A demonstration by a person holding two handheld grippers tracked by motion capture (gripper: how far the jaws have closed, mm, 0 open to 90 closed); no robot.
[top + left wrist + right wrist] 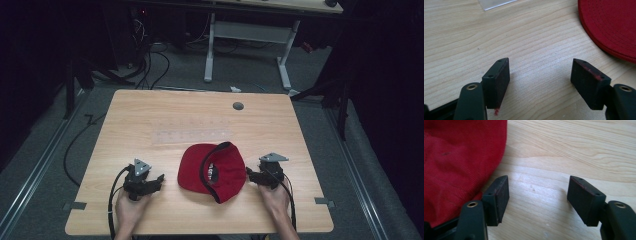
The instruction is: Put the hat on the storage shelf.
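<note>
The red cap [212, 171] lay upside down on the table [150, 120], between the two grippers. The left gripper [159, 178] and the right gripper [248, 173] sat spread wide, holding nothing, probably ready to grab it from both sides.

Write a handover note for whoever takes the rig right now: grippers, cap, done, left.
Left gripper: open, holding nothing, low over the table, a gap short of the brim side of the red cap.
Right gripper: open, holding nothing, right at the cap's crown edge; the right gripper view shows one jaw beside the fabric, contact unclear.
Cap: near the front middle of the table, lying loose between the two grippers. A clear sheet lies flat behind it.
Done: grippers set either side of the cap.
Left: nothing gripped yet; probably close on the cap next.
</note>
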